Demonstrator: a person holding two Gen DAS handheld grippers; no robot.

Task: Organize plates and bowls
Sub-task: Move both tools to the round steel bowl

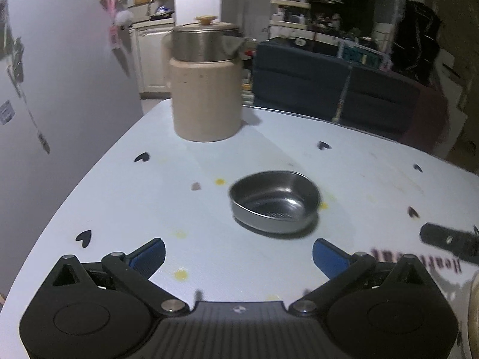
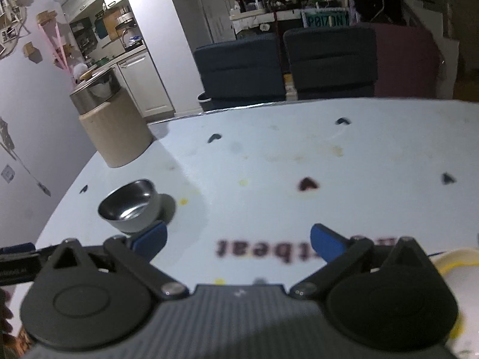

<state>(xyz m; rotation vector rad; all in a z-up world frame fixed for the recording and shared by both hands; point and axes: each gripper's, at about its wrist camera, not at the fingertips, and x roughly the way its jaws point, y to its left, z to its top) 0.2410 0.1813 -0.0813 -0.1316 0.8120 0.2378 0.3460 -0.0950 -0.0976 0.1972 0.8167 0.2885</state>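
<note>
**One steel bowl on the table, both grippers spread and empty**

The table [image 1: 359, 161], covered in a pale blue cloth printed with small dark hearts and dotted with yellow stains, carries the things in view. At its far left corner stands one beige canister [image 1: 206, 98] with a steel upper band and a lid with a yellow knob. One small steel bowl [image 1: 274, 205] sits upright and empty toward the table's left side, well apart from the canister, with bare cloth all around it. At the near right edge, part of one white plate with a yellow rim [image 2: 455, 266] shows, mostly hidden behind the gripper body.

The left gripper [image 1: 238, 254] hovers just short of the bowl, blue pads wide apart, holding nothing. The right gripper [image 2: 238, 243] is likewise spread wide and empty; the bowl lies just beyond its left finger [image 2: 151, 239].

Past the far edge stand two dark blue chairs [image 2: 239, 68]. A wall with stickers runs along the left edge, and kitchen cabinets and cluttered shelves fill the dim room behind.
</note>
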